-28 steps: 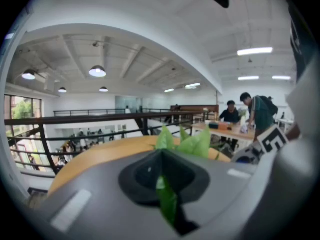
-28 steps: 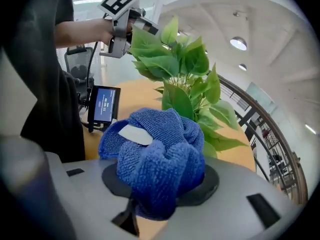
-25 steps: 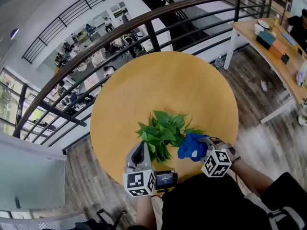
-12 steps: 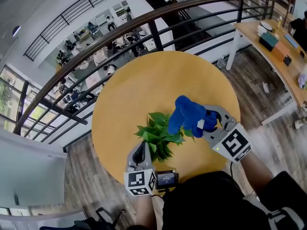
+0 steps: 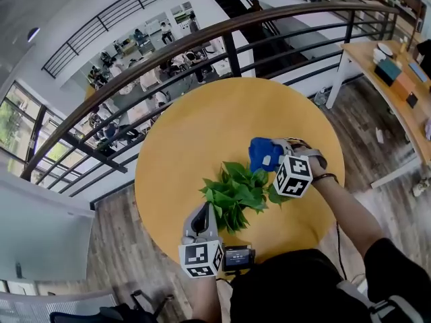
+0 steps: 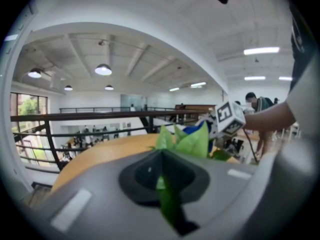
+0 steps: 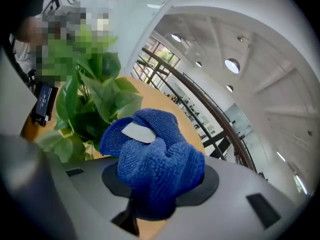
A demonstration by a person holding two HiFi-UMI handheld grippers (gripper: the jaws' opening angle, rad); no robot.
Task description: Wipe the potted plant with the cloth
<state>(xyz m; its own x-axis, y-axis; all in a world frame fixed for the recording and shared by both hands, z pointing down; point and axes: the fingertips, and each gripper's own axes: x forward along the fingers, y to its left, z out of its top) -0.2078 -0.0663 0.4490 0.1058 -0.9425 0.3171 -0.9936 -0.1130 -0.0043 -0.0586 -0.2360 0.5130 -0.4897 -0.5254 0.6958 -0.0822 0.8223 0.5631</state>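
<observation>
A potted plant (image 5: 236,192) stands on the round tabletop (image 5: 202,126), toward the edge nearest the person. The left gripper (image 5: 201,211) sits at the plant's near left side, with one leaf (image 6: 167,204) between its closed jaws. The right gripper (image 5: 275,157) is at the plant's far right side, with the cloth (image 5: 261,153) bunched between its jaws and just beside the outer leaves. A curved railing (image 5: 202,44) runs behind the tabletop, with a lower floor beyond it. A long desk (image 5: 394,79) stands to the right, well apart from the tabletop.
</observation>
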